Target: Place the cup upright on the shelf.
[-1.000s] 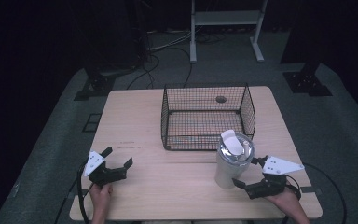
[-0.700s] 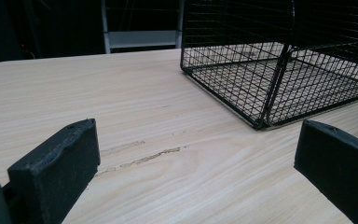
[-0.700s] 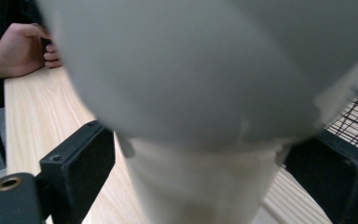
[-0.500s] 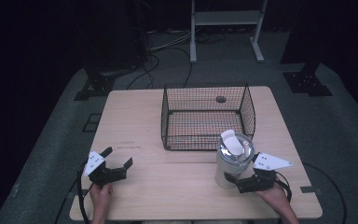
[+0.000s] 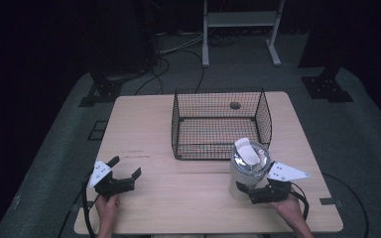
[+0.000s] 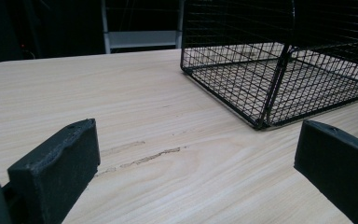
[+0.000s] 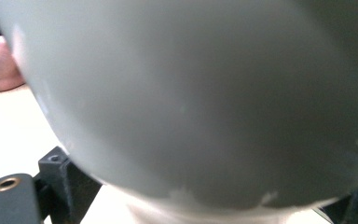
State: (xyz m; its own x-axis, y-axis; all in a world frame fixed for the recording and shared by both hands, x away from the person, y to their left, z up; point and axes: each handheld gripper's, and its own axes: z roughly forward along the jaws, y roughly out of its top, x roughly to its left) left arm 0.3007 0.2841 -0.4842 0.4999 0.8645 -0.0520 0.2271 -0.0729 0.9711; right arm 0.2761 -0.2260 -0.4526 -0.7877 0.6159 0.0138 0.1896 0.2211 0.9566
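White canister [image 5: 248, 168] stands upright between the spread jaws of the right gripper [image 5: 259, 192], seemingly not yet clamped; high view. Left gripper [image 6: 196, 172] jaws gape over bare table [image 6: 135, 116], wire basket [image 6: 279, 70] ahead. Right gripper view: canister wall [image 7: 205, 93] looms between both jaws.

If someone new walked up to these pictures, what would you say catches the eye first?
Most likely the tall pale canister with a shiny lid, standing near the table's right front, with the right gripper at its base; in the right gripper view its wall looms close. Behind it sits a black wire basket at mid-table. The left gripper rests at the left front, jaws wide apart over bare wood.
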